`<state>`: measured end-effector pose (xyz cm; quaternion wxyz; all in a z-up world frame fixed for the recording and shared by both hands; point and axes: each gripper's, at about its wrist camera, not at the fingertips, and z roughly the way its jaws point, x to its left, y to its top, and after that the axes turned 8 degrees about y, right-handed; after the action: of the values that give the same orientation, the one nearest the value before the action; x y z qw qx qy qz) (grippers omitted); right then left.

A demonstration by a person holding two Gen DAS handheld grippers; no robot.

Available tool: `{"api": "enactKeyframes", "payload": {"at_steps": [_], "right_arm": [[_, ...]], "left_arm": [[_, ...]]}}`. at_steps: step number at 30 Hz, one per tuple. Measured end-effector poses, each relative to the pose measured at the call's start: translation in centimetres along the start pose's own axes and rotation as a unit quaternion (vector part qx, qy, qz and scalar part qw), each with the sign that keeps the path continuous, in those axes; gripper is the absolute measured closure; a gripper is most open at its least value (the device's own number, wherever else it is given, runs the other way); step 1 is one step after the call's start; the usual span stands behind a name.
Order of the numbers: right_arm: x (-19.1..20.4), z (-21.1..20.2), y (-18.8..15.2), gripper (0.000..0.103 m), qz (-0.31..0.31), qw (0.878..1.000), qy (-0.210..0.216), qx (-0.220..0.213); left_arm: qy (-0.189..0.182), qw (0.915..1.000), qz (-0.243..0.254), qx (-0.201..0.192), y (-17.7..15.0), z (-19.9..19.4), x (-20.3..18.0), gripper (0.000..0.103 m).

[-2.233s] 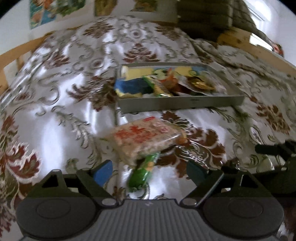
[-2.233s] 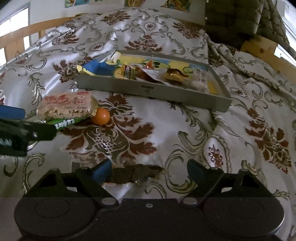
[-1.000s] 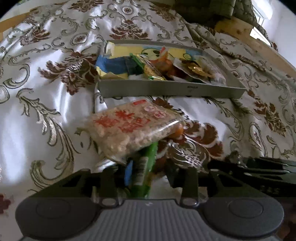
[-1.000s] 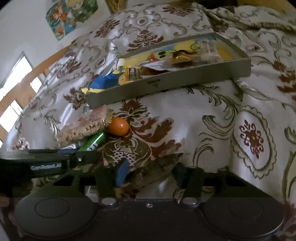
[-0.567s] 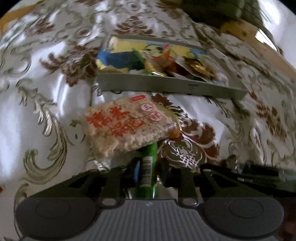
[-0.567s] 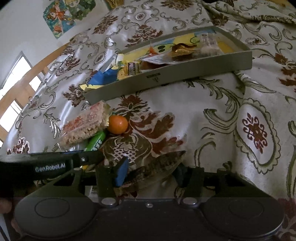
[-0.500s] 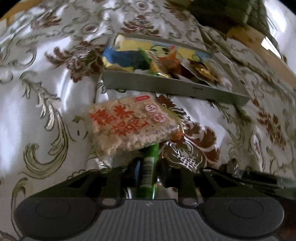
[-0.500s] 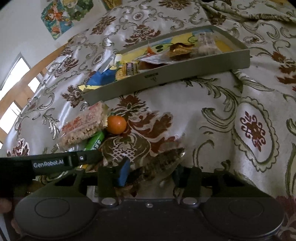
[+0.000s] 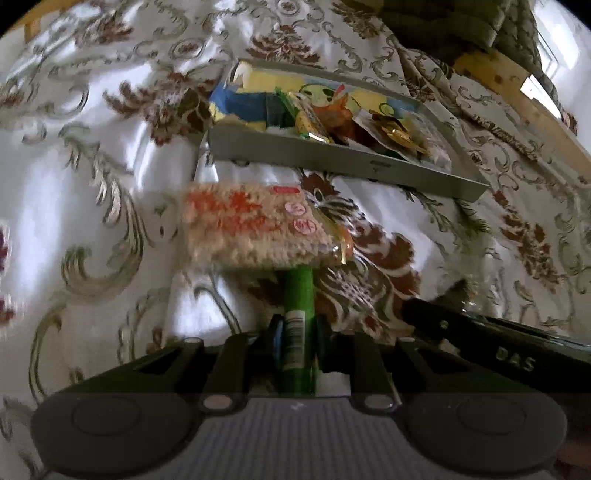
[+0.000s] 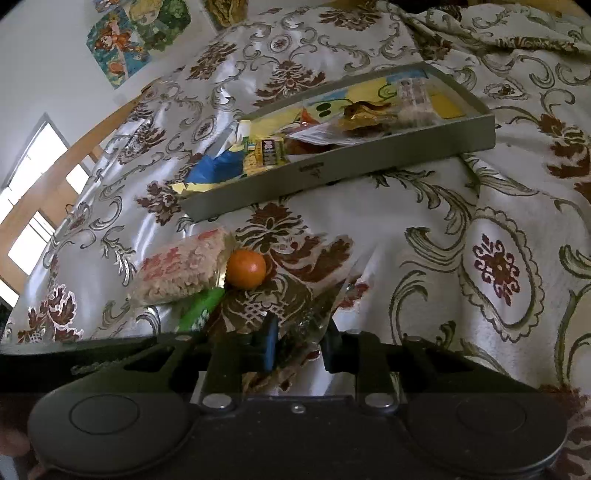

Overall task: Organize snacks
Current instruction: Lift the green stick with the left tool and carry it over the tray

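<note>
My left gripper (image 9: 297, 332) is shut on a green snack stick (image 9: 298, 295), whose far end lies under a rice cracker pack (image 9: 251, 225). My right gripper (image 10: 301, 345) is shut on a clear packet of dark snack (image 10: 314, 314), lifted a little off the bedspread. A grey tray (image 9: 332, 158) holding several snacks sits beyond; it also shows in the right wrist view (image 10: 369, 158). An orange (image 10: 245, 268) lies beside the cracker pack (image 10: 181, 269), and the green stick (image 10: 201, 310) pokes out below it.
Everything rests on a white floral bedspread (image 10: 480, 229). A wooden bed frame (image 9: 517, 85) and a dark quilt (image 9: 461, 22) are at the back right. Posters (image 10: 136, 33) hang on the wall and a window (image 10: 33, 206) is at left.
Both grippers went from open to shut: the left closed on the green stick, the right closed on the clear dark packet and raised it slightly. The left view has tilted.
</note>
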<state>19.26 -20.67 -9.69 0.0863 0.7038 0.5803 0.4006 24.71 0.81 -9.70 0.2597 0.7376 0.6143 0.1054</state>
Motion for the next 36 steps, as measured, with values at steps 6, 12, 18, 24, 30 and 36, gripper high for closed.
{"api": "enactKeyframes", "payload": {"at_steps": [6, 12, 18, 24, 30, 36], "right_arm": [[0.4, -1.3, -0.2, 0.078, -0.013, 1.0, -0.008, -0.004], [0.2, -3.0, -0.2, 0.081, -0.016, 1.0, -0.006, -0.013], [-0.1, -4.0, 0.0, 0.084, -0.011, 1.0, 0.001, -0.018], [0.3, -5.1, 0.4, 0.086, -0.019, 0.999, 0.012, -0.032], [0.1, -6.1, 1.1, 0.086, -0.017, 0.999, 0.02, -0.044], [-0.2, -6.8, 1.7, 0.087, -0.01, 0.998, 0.029, -0.056]], "left_arm": [[-0.027, 0.9989, -0.035, 0.015, -1.2, -1.2, 0.5, 0.084], [-0.065, 0.9952, -0.071, 0.018, -1.6, -2.4, 0.5, 0.084], [-0.061, 0.9949, -0.072, 0.036, -2.8, -2.7, -0.4, 0.084], [-0.109, 0.9882, -0.105, 0.023, -3.3, -3.8, -0.2, 0.084], [-0.122, 0.9859, -0.113, 0.022, -3.3, -3.6, -0.2, 0.084], [-0.141, 0.9817, -0.128, 0.007, -3.2, -3.8, 0.2, 0.084]]}}
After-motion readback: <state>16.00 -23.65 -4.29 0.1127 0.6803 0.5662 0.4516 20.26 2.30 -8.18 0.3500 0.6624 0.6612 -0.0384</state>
